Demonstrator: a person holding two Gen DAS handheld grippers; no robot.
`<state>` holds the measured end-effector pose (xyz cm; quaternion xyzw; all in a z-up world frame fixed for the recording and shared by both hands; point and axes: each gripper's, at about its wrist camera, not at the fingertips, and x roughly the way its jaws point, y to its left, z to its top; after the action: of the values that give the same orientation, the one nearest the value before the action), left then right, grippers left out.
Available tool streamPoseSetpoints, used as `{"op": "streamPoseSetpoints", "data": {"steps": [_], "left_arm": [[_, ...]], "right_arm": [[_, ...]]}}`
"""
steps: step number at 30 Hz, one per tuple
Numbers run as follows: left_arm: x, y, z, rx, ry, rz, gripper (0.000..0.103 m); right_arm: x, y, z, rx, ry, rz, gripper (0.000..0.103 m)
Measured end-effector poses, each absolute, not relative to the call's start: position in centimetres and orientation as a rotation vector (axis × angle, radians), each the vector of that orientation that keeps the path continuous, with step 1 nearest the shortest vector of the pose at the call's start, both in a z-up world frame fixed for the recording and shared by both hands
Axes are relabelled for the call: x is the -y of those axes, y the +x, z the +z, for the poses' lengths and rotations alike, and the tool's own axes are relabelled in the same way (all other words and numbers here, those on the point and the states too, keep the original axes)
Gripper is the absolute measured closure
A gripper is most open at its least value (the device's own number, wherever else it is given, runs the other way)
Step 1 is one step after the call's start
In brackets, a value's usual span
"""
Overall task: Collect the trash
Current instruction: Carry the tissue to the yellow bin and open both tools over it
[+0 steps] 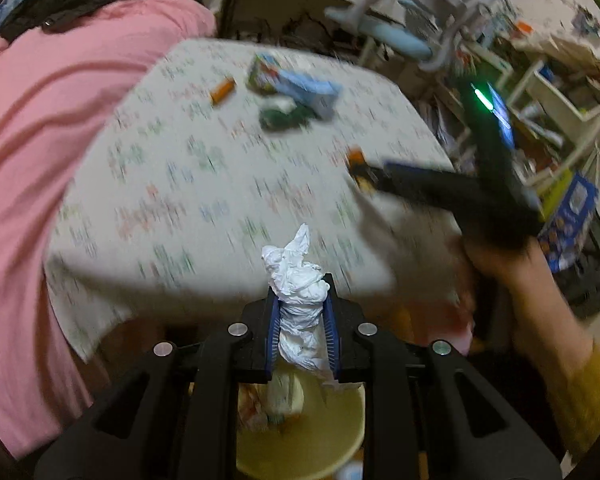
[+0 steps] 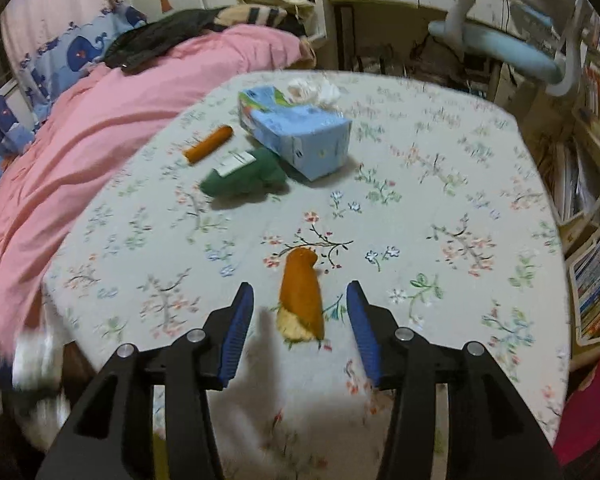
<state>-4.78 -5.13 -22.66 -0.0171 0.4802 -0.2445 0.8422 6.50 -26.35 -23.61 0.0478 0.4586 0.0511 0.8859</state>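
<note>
The left gripper [image 1: 300,312] pinches a crumpled white tissue [image 1: 298,300] above a yellow bin [image 1: 332,432], beside the table edge. The right gripper [image 2: 300,320] stands spread around an orange wrapper [image 2: 302,292] lying on the flowered tablecloth [image 2: 440,208], not touching it. If the jaws close too high, the light wrapper may slide away; the tissue may also fall outside the bin.

Dim warm indoor light; left view motion-blurred, fisheye edges bent and dark.
</note>
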Motion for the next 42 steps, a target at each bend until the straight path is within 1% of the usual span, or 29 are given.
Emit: {"op": "streamPoseSetpoints", "data": {"steps": [2,3,4,5,6,7,8,9,10,11,12,17,18,21,24,26,27,28,32,34,36,42], "left_arm": [[5.5,-6.3,-23.9,-1.06,-0.013,-0.529,0.084],[5.6,-6.8,-24.4,-1.075,-0.01,-0.533,0.084],[5.7,-7.4,-25.1,-1.101,-0.006,-0.536,0.084],[5.7,-7.9,-25.6,-1.124,0.0,-0.538,0.084],[5.9,-8.5,-26.3,-1.155,0.016,-0.541,0.084],[6.0,-8.8,-26.8,-1.174,0.027,-0.545,0.083],[6.1,-9.1,-27.2,-1.194,0.039,-0.547,0.08],[6.2,-9.4,-27.7,-1.22,0.052,-0.55,0.073],[6.2,-9.6,-27.8,-1.227,0.059,-0.545,0.069],[6.1,-9.7,-27.7,-1.223,0.061,-0.537,0.061],[5.9,-9.9,-27.5,-1.21,0.058,-0.526,0.055],[3.2,-9.7,-25.5,-1.117,-0.04,-0.454,0.045],[2.5,-9.6,-25.1,-1.097,-0.066,-0.433,0.042],[-0.1,-8.9,-23.4,-1.035,-0.177,-0.385,0.039],[-1.4,-8.7,-21.8,-0.985,-0.224,-0.361,0.037],[-2.2,-8.7,-20.4,-0.956,-0.23,-0.352,0.036],[-2.6,-8.8,-19.8,-0.949,-0.232,-0.346,0.036],[-2.7,-8.9,-19.4,-0.941,-0.236,-0.341,0.036],[-3.4,-9.5,-18.5,-0.932,-0.251,-0.315,0.035],[-3.4,-10.3,-18.1,-0.939,-0.245,-0.321,0.035],[-3.0,-10.9,-17.8,-0.939,-0.216,-0.334,0.035],[-2.4,-11.2,-17.0,-0.943,-0.205,-0.375,0.035]], "right_arm": [[26.1,6.9,-23.8,-0.951,0.088,0.102,0.056],[25.9,7.0,-23.8,-0.951,0.08,0.101,0.06],[25.7,7.1,-23.8,-0.948,0.068,0.097,0.069],[25.7,7.1,-23.8,-0.948,0.059,0.088,0.074],[25.7,7.1,-23.8,-0.949,0.057,0.083,0.082],[25.9,7.0,-23.7,-0.954,0.074,0.091,0.083],[26.0,6.8,-23.6,-0.957,0.081,0.095,0.084],[26.0,6.3,-23.5,-0.958,0.087,0.104,0.085],[26.0,6.1,-23.3,-0.959,0.095,0.115,0.085],[25.9,5.3,-23.0,-0.956,0.11,0.131,0.085],[25.7,4.5,-22.6,-0.952,0.117,0.147,0.085],[23.6,-0.2,-20.5,-0.941,0.119,0.243,0.085],[22.9,-1.9,-20.6,-0.954,0.134,0.274,0.085],[20.8,-5.3,-22.1,-1.03,0.146,0.339,0.085],[18.7,-7.2,-24.9,-1.16,0.128,0.379,0.082],[17.8,-7.9,-26.1,-1.214,0.097,0.379,0.073],[17.8,-7.9,-26.2,-1.219,0.088,0.371,0.065],[17.8,-7.9,-26.1,-1.22,0.089,0.365,0.062],[19.3,-7.5,-23.9,-1.157,0.144,0.329,0.061],[20.1,-7.5,-22.3,-1.104,0.182,0.311,0.057],[21.0,-7.8,-20.5,-1.04,0.217,0.289,0.055],[23.1,-8.4,-17.5,-0.93,0.313,0.225,0.053]]}}
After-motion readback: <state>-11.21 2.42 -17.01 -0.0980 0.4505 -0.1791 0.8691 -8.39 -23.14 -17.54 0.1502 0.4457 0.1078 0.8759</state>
